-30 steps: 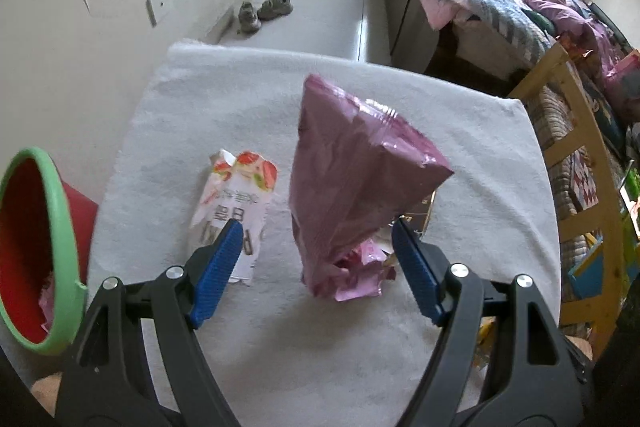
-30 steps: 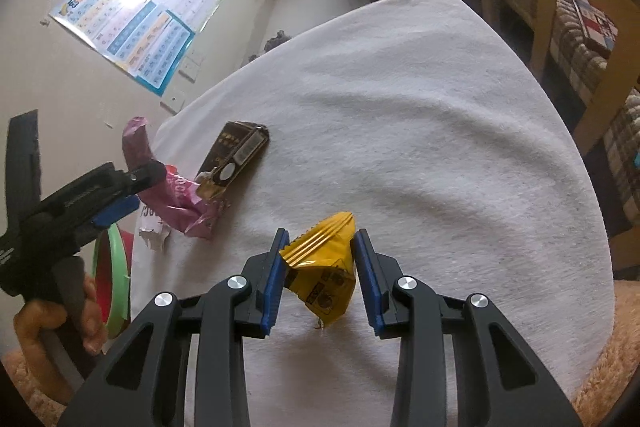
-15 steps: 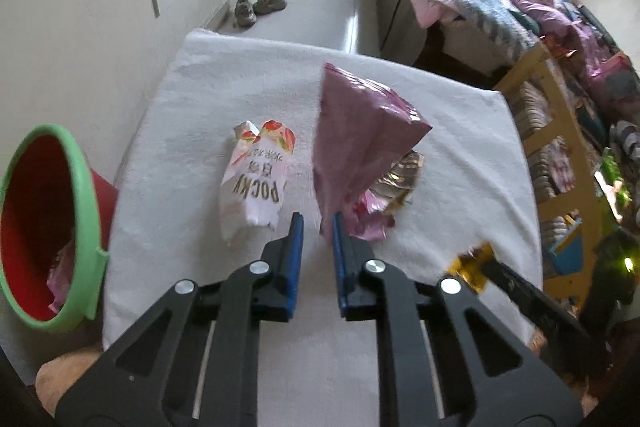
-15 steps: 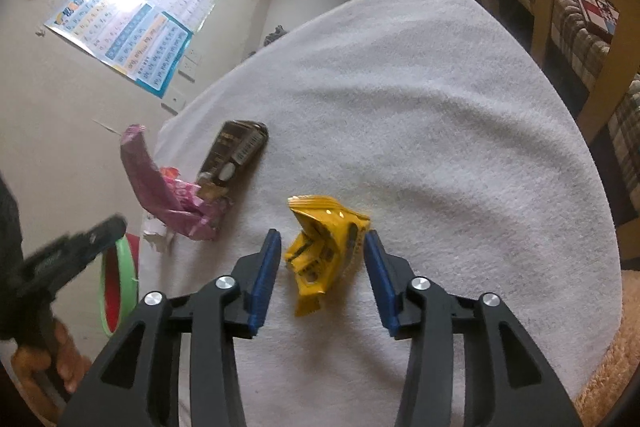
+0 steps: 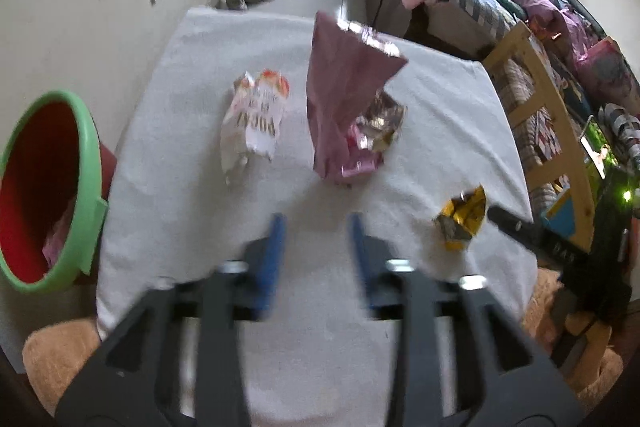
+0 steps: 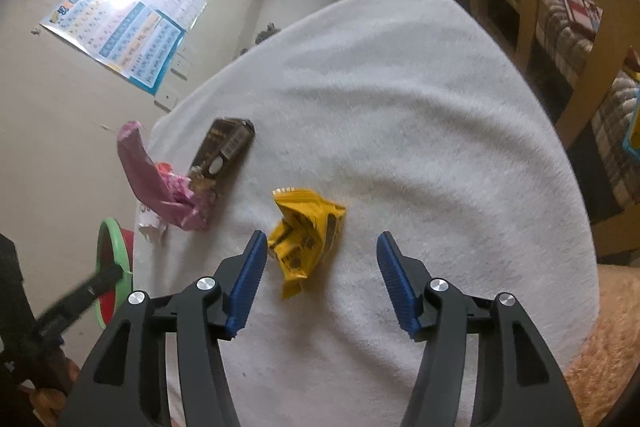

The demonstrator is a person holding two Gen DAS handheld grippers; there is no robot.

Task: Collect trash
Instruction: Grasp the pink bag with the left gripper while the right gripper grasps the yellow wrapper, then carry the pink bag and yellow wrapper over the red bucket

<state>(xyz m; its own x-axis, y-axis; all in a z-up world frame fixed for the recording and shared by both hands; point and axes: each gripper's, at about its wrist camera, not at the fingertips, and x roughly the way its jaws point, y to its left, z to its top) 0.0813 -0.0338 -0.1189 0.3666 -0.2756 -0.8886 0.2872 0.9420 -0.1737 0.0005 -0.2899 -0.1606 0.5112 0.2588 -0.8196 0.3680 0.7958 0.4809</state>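
- White fleecy cover (image 6: pixel 400 107) over the desk: landmark for all items below.
- Yellow wrapper (image 6: pixel 306 231): lying on the cover, between the right tongs (image 6: pixel 320 267), nearer their left pad; jaws apart, just widened, pads not pressing.
- Pink bag (image 5: pixel 344 99), Pocky wrapper (image 5: pixel 254 119), dark wrapper (image 6: pixel 224 147): on the cover, uncollected.
- Left tongs (image 5: pixel 316 255): apart, just reopened, empty, above the cover's near part.
- Red bin with green rim (image 5: pixel 92 163): beside the cover's left edge, some pink scrap inside; most collecting apparently remains.
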